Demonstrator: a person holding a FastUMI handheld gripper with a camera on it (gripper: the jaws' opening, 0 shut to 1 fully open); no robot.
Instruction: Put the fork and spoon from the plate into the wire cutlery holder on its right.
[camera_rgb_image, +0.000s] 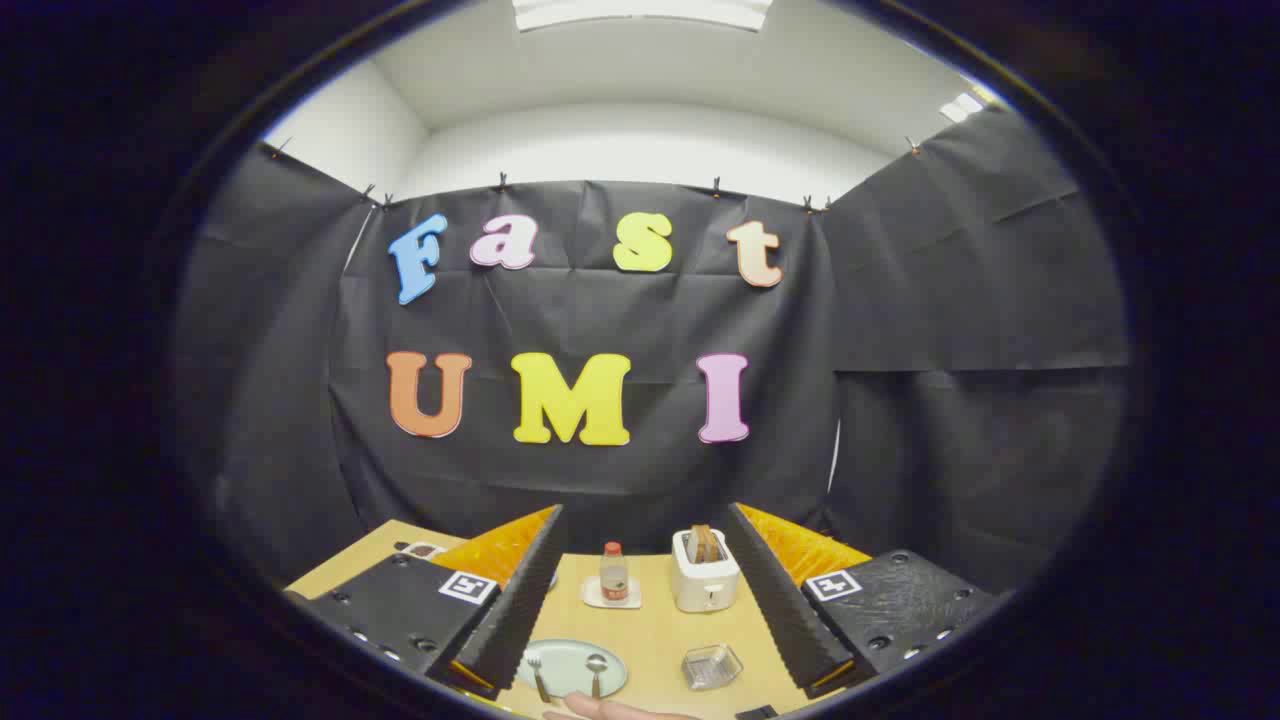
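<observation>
A pale green plate lies on the wooden table between my fingers, near the table's front. On it rest a fork to the left and a spoon to the right, both with dark handles pointing toward me. The small wire cutlery holder sits to the plate's right, lying low on the table. My gripper is held high above the table and stands open with nothing between its ridged black fingers.
A white toaster with toast in it stands farther back, beside a small bottle on a white coaster. A person's hand shows at the table's front edge. A small tagged item lies at the far left.
</observation>
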